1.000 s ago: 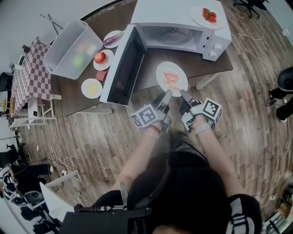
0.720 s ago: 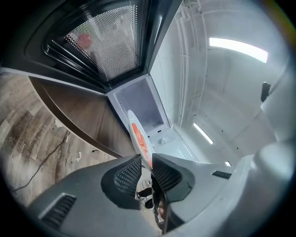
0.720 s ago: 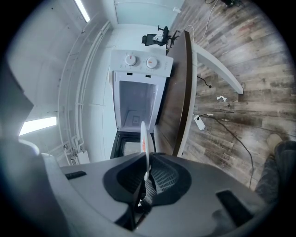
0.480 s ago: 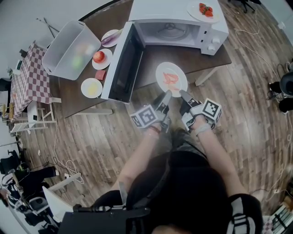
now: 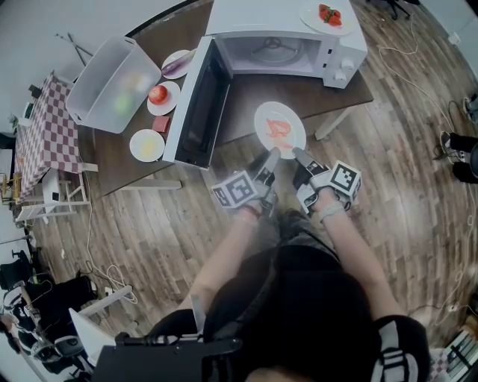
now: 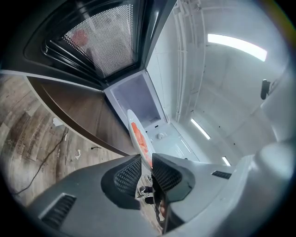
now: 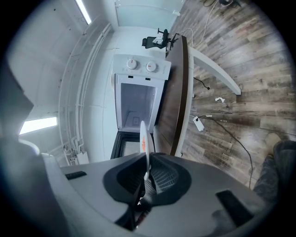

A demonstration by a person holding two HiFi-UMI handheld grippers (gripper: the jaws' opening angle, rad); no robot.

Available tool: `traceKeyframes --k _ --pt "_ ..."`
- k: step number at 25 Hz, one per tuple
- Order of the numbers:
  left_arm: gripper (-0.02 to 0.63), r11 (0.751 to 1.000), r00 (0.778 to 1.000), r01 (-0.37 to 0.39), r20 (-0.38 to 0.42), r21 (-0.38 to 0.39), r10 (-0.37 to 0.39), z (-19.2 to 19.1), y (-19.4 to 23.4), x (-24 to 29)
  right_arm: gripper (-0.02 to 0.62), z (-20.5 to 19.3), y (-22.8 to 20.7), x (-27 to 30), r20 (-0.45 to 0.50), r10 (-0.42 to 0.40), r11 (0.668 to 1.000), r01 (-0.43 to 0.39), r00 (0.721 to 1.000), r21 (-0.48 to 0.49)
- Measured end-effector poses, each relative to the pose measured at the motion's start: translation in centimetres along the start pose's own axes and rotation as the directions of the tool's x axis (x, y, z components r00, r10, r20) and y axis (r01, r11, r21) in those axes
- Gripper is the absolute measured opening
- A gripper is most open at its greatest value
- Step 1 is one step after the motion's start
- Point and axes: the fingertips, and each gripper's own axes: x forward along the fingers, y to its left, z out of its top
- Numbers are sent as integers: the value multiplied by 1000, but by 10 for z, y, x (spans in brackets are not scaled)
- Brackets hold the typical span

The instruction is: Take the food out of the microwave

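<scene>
A white plate of red food [image 5: 279, 128] hovers over the dark table [image 5: 328, 86], in front of the white microwave [image 5: 340, 56]. The microwave's door [image 5: 196, 108] stands wide open to the left, and only the turntable shows inside. My left gripper [image 5: 272, 154] is shut on the plate's near rim, and my right gripper [image 5: 296, 153] is shut on the same rim just to its right. In the left gripper view the plate [image 6: 138, 138] runs edge-on between the left gripper's [image 6: 147, 164] pads. In the right gripper view the plate [image 7: 144, 139] is likewise pinched in the right gripper [image 7: 147, 173].
A plate of strawberries [image 5: 328, 16] sits on top of the microwave. Left of the door stand a clear bin [image 5: 112, 78] and small plates holding a tomato [image 5: 158, 95], yellow food [image 5: 148, 145] and something purple [image 5: 181, 63]. A checked-cloth table [image 5: 45, 130] is at far left.
Both grippers and the plate keep their place. The table and microwave have slid slightly up and left in the head view.
</scene>
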Motion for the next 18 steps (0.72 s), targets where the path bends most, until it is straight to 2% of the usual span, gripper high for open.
traceKeyframes --k 18 --pt "77 1000 1000 -16 1 -6 16 -4 3 13 26 12 -8 0 -9 -7 1000 7 1000 29"
